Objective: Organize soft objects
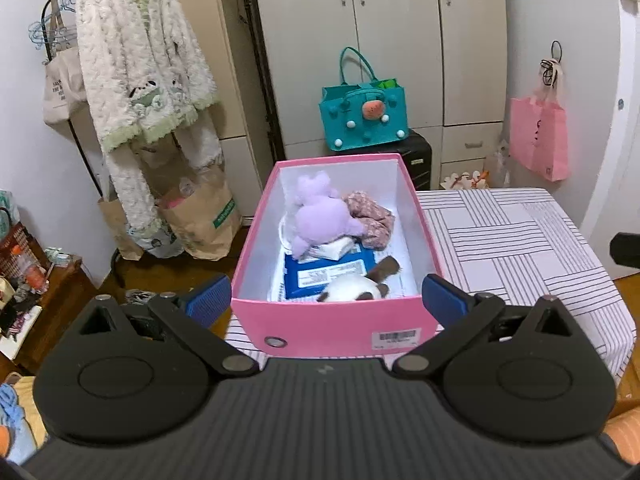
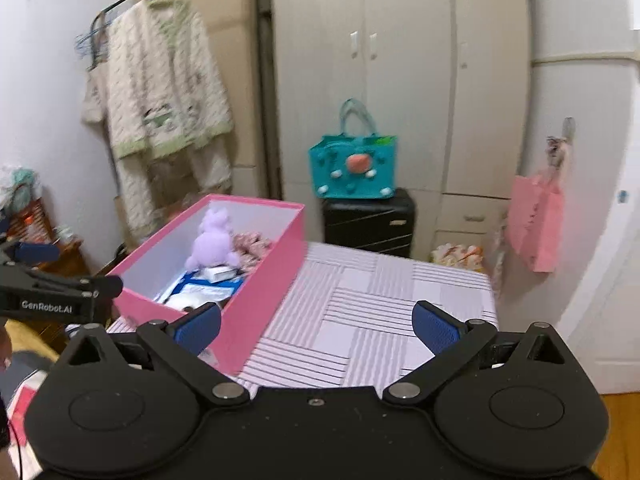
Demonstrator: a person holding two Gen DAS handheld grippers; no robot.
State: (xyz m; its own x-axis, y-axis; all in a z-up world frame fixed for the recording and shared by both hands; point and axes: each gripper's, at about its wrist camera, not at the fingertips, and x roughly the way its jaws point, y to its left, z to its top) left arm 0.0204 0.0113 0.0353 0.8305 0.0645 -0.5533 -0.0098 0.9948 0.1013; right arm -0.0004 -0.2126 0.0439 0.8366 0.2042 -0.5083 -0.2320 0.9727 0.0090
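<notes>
A pink box (image 1: 336,320) stands on the striped table (image 1: 512,236). In it lie a purple plush (image 1: 318,216), a floral fabric bundle (image 1: 372,216), a blue packet (image 1: 332,272) and a white and brown plush (image 1: 356,288). My left gripper (image 1: 326,300) is open and empty, its fingers on either side of the box's near end. My right gripper (image 2: 316,328) is open and empty over the table, right of the pink box (image 2: 256,304). The purple plush (image 2: 214,240) shows there too. The left gripper (image 2: 52,292) shows at that view's left edge.
A fluffy white robe (image 1: 144,68) hangs on a rack at left, paper bags (image 1: 200,216) below it. A teal bag (image 1: 364,116) sits on a black case by the wardrobe. A pink bag (image 1: 540,140) hangs at right. A cluttered wooden shelf (image 1: 36,288) stands at left.
</notes>
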